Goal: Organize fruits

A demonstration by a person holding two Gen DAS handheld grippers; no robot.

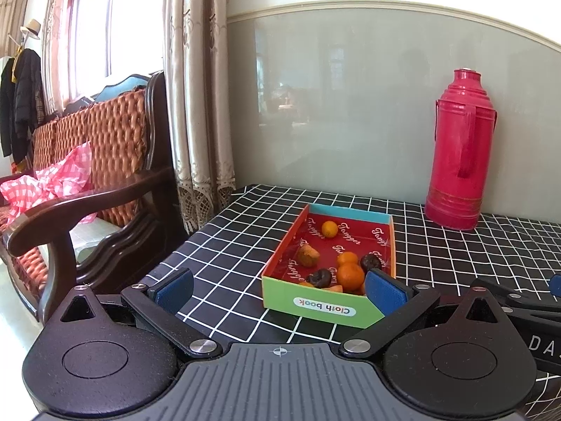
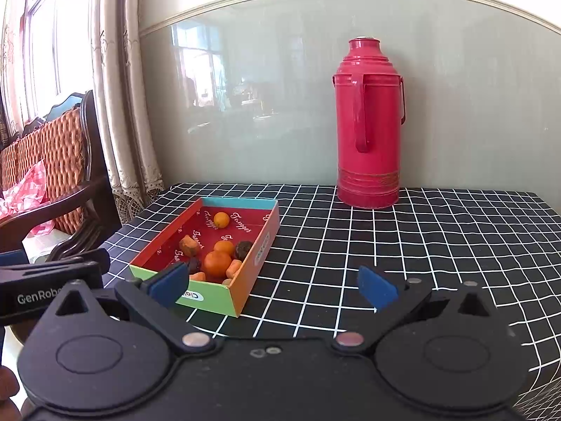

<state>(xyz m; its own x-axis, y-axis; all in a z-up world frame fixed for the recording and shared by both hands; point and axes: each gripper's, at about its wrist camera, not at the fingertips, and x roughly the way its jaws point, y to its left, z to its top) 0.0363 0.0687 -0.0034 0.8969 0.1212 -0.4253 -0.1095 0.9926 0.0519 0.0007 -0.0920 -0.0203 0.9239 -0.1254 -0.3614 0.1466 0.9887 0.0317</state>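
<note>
A shallow cardboard box with a red lining sits on the checked tablecloth. Inside lie several small fruits: a large orange, a smaller orange behind it, a small yellow-orange one at the far end, a brownish piece and dark ones. My left gripper is open just in front of the box's near wall, holding nothing. My right gripper is open too, level with the box's near right corner.
A tall red thermos stands at the back by the wall. A wooden bench with an orange cushion and a pink checked cloth stands left of the table. The table's left edge is close to the box.
</note>
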